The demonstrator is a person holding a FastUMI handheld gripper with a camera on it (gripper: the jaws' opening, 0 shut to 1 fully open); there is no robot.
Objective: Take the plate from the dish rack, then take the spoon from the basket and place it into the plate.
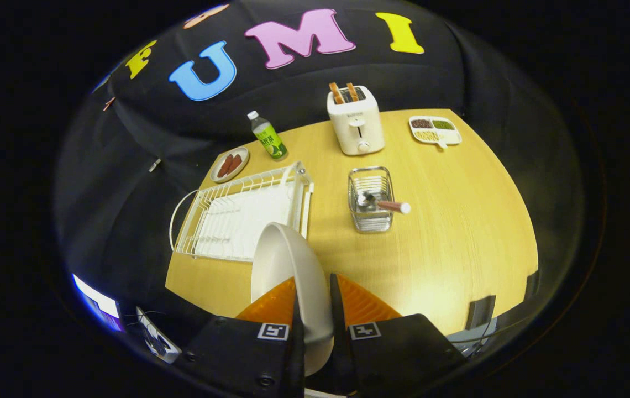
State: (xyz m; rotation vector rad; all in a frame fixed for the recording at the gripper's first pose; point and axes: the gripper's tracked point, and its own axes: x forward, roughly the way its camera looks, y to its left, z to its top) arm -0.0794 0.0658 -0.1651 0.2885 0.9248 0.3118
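Claw (313, 290) apparently clamps white plate (287, 265) edge-on, partly hiding dish rack (237, 213); basket (371, 200) beyond

High gripper-mounted fisheye, facing down over the table (458, 232).

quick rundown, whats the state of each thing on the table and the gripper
gripper: shut on the plate, one finger on each side
plate: out of the rack, held on edge above the table
dish rack: empty
basket: upright, holds the spoon
spoon: in the basket, handle sticking out
toaster: two slices up
bottle: upright, capped
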